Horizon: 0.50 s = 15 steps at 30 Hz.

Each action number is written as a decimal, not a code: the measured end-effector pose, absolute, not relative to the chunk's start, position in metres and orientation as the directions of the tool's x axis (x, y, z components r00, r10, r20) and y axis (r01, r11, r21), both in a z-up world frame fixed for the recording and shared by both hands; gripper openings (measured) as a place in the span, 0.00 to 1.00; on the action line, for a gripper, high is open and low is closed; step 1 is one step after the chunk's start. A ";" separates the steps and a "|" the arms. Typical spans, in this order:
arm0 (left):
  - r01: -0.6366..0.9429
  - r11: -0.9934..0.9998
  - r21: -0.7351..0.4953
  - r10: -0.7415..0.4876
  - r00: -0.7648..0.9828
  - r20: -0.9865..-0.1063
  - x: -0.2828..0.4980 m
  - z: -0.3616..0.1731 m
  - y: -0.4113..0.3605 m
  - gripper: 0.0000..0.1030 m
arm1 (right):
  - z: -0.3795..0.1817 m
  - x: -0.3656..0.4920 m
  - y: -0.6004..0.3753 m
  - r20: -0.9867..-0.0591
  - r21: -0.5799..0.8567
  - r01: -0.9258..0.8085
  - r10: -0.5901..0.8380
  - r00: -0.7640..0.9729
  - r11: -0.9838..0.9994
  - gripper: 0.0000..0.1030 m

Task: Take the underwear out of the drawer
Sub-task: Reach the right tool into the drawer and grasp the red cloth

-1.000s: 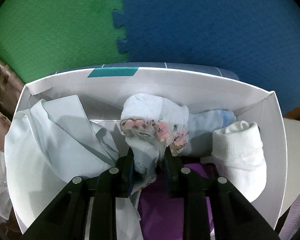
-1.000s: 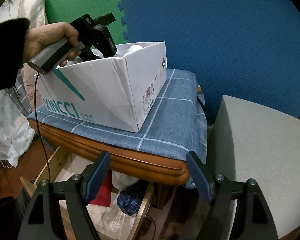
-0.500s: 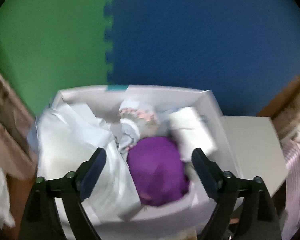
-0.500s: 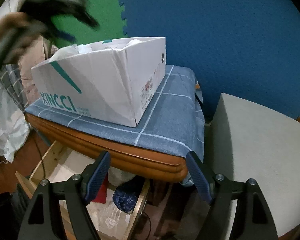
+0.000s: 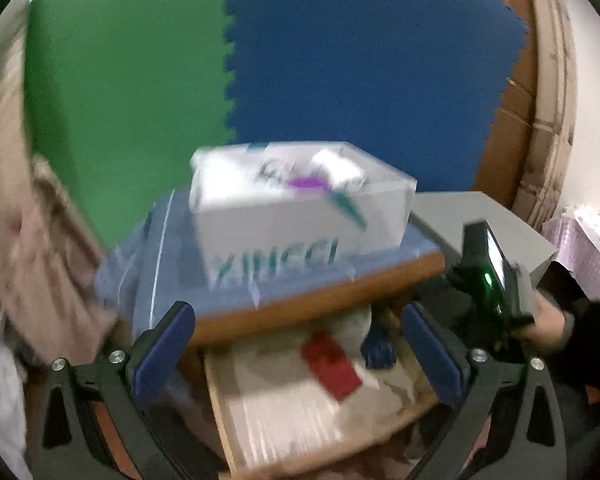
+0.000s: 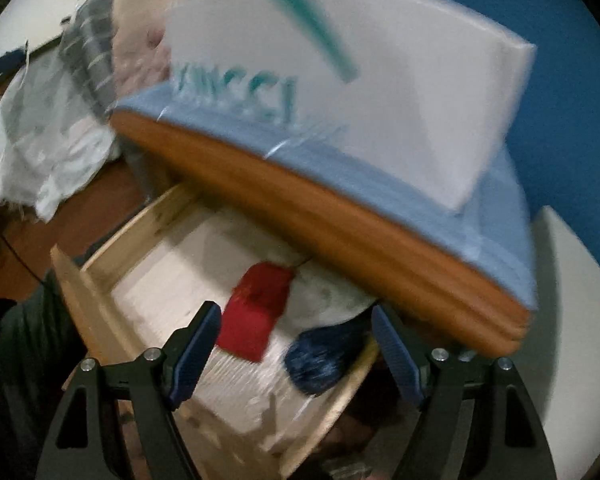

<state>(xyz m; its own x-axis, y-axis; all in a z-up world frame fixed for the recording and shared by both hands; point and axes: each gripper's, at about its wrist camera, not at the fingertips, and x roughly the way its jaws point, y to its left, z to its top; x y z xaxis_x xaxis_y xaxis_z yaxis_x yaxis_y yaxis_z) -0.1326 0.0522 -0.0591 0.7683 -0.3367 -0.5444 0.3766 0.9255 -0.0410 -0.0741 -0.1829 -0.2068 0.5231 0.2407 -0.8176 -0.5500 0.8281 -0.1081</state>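
The wooden drawer [image 6: 76,292] stands pulled out under the tabletop. In it lie a red folded garment [image 6: 256,312], a dark blue bundle [image 6: 320,360] and a white piece [image 6: 328,292]. My right gripper [image 6: 296,316] hovers open just above them, touching nothing. My left gripper [image 5: 296,316] is further back, its jaws opening wide with nothing between them. It faces the drawer [image 5: 220,412], the red garment [image 5: 332,364] and the white box [image 5: 300,232] holding a purple piece and pale clothes. A hand [image 5: 548,322] holds the right gripper's body at the right.
The box [image 6: 400,100] stands on a blue checked cloth [image 6: 340,168] over the wooden tabletop, which overhangs the drawer's back. A grey surface [image 5: 480,220] lies to the right. Pale bags and fabric [image 6: 40,140] crowd the left. Green and blue foam mats cover the wall.
My left gripper let go of the white flowered garment in the box, opened wide and pulled far back. My right gripper tipped down and rolled towards the open drawer.
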 end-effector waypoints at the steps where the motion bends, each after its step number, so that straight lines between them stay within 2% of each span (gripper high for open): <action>1: 0.369 0.929 -0.032 -0.326 0.772 -0.545 -0.143 -0.064 0.055 0.99 | -0.211 -0.074 -0.177 -0.828 -0.107 -0.560 0.238 0.508 0.822 0.77; 5: 0.331 0.943 0.021 -0.255 0.765 -0.592 -0.168 -0.099 0.067 0.99 | -0.230 -0.066 -0.158 -0.869 -0.072 -0.581 0.234 0.436 0.811 0.77; 10: 0.322 0.947 0.021 -0.237 0.739 -0.631 -0.191 -0.126 0.076 0.99 | -0.252 -0.055 -0.127 -0.902 -0.047 -0.605 0.227 0.368 0.795 0.77; 13: 0.327 0.945 0.030 -0.237 0.741 -0.628 -0.201 -0.128 0.077 0.99 | -0.272 -0.057 -0.100 -0.916 -0.143 -0.681 0.165 0.366 0.718 0.77; 15: 0.339 0.940 0.031 -0.246 0.739 -0.627 -0.206 -0.130 0.077 0.99 | -0.287 -0.068 -0.079 -0.914 -0.261 -0.767 0.106 0.392 0.586 0.77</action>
<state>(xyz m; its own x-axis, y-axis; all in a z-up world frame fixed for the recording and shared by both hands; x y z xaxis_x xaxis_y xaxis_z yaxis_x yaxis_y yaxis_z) -0.2061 0.0770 -0.1302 0.7389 -0.2455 -0.6275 0.3388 0.9404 0.0310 -0.0677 -0.0789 -0.2874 0.3925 0.1062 -0.9136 -0.7671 0.5859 -0.2614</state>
